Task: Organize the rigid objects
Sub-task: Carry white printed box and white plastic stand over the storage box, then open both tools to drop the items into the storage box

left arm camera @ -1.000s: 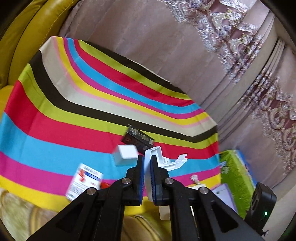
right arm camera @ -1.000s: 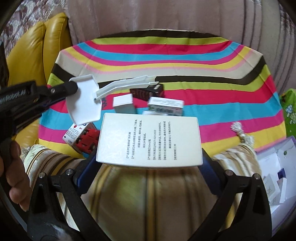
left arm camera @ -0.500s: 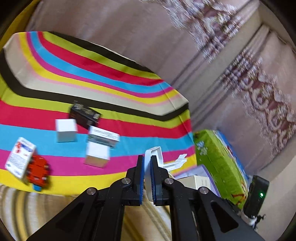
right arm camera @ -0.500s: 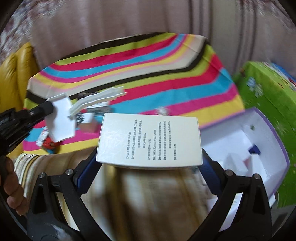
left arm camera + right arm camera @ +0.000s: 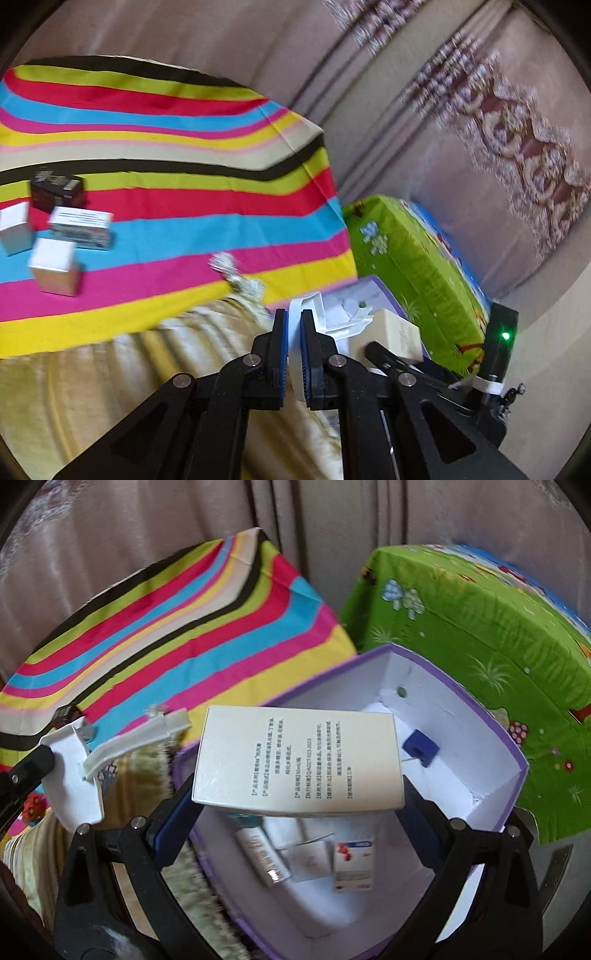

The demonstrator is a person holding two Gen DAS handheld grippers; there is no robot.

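- Now, the right gripper had its jaws spread wide and clamped on the flat cream box, which hung over the open purple storage box.
- Small cartons already lay inside on the white floor.
- Over on the left, the left gripper was pinched tight on a white plastic piece.
- More boxes sat back on the striped cloth.

Cream box with printed text, flat, clamped in right hand-held gripper; white plastic piece pinched in left hand-held gripper.
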